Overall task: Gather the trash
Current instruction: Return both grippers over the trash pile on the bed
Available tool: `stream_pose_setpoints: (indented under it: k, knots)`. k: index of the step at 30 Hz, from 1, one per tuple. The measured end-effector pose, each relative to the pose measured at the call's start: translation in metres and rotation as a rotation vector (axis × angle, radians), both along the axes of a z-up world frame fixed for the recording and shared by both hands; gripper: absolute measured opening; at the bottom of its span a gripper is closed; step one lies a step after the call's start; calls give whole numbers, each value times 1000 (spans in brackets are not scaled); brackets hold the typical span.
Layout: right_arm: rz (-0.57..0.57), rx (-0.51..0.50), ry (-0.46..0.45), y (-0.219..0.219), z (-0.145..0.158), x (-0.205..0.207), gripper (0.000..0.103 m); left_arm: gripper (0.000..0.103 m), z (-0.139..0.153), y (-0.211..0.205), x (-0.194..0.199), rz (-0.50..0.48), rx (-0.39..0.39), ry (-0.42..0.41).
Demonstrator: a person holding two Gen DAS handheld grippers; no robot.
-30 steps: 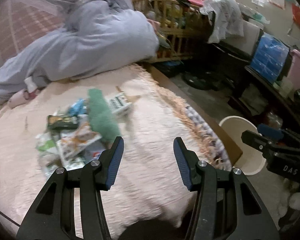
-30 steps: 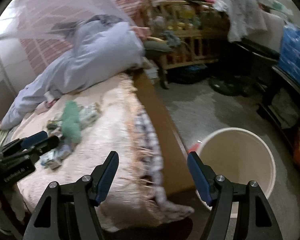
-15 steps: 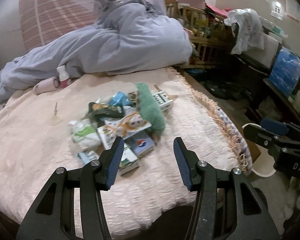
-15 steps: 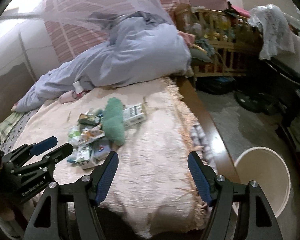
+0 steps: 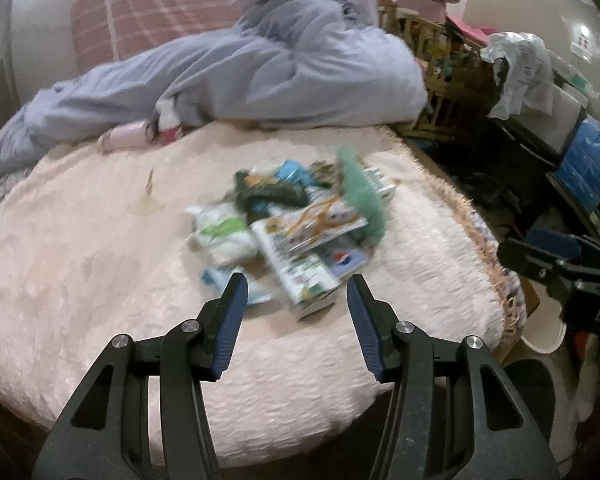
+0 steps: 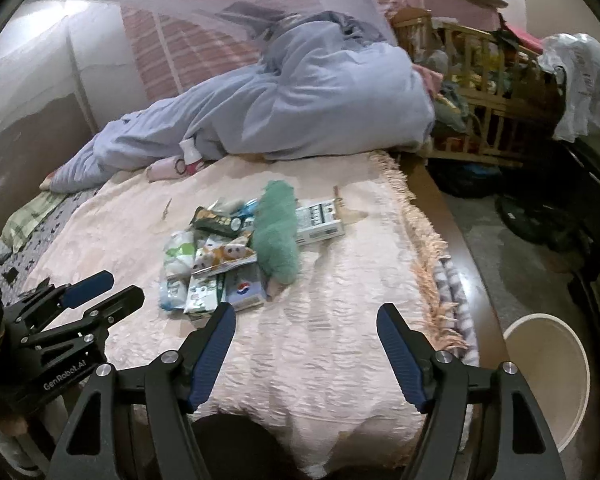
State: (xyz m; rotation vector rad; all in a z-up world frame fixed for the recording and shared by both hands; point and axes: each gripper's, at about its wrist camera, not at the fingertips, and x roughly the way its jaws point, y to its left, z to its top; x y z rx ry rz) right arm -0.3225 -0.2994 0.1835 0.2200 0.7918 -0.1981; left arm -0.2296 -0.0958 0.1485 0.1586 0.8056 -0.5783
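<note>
Hovering over a pink bedspread [image 6: 320, 344], the left gripper [image 5: 296, 312] has its fingers spread and empty; the right gripper [image 6: 306, 350] is opening, nothing between its fingers. Wrappers and cartons [image 6: 216, 264] lie heaped at frame centre beneath a green plush toy [image 6: 276, 236]. A white bucket [image 6: 548, 376] stands lower right, beyond the fringed edge; a grey quilt [image 6: 300, 108] fills the background.

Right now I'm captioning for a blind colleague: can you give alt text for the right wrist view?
A pile of wrappers and cartons with a green fuzzy cloth lies on a pink bedspread, beyond the empty right gripper, whose jaws are opening. The left gripper is at lower left, a cream bin on the floor at right.
</note>
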Motion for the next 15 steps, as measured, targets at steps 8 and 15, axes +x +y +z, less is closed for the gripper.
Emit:
stream_pose_setpoints:
  k: [8, 15]
  knots:
    - [97, 23, 79, 20, -32, 41, 75, 50, -39, 54, 32, 79, 15, 104]
    - [135, 49, 133, 27, -59, 82, 75, 50, -53, 58, 56, 94, -15, 173]
